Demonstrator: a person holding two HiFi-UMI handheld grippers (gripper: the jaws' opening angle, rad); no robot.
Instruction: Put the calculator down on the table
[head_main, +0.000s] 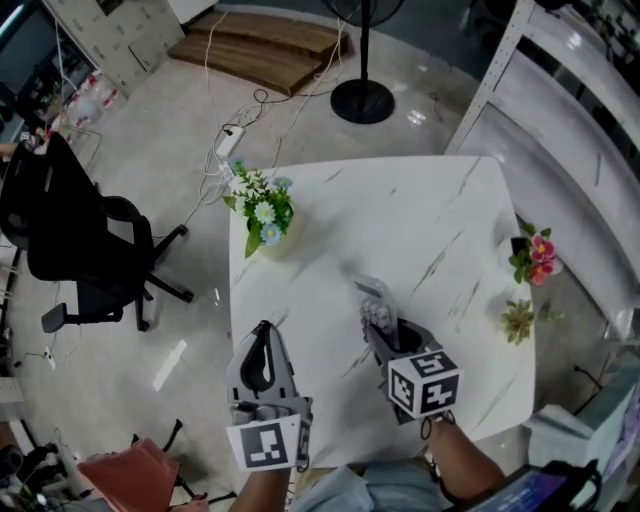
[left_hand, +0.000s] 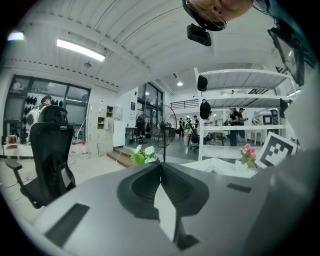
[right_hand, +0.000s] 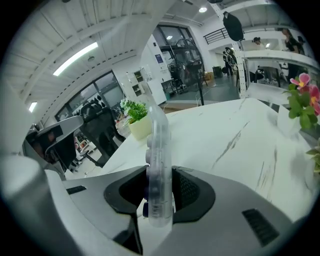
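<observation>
The right gripper's (right_hand: 159, 197) two fingers (right_hand: 189, 192) press on the flat sides of one translucent calculator (right_hand: 157, 145). It is held on edge with its keys turned to the left of that view, and most of its length sticks out past the fingertips. In the head view the calculator (head_main: 372, 300) is over the near middle of the white marbled worktop (head_main: 430, 210), just ahead of the right gripper (head_main: 380, 330). Whether its far end touches the surface cannot be told.

The left gripper's (left_hand: 161, 170) two fingers (left_hand: 140, 187) meet at the tips with nothing between them. In the head view the left gripper (head_main: 262, 335) hangs at the worktop's near left edge.

Three small plants stand on the worktop: a daisy pot (head_main: 262, 212) far left, a pink-flowered pot (head_main: 535, 255) at the right edge, and a pale plant (head_main: 518, 320) near it. On the floor are one black office chair (head_main: 70, 240) and one fan stand (head_main: 362, 100).
</observation>
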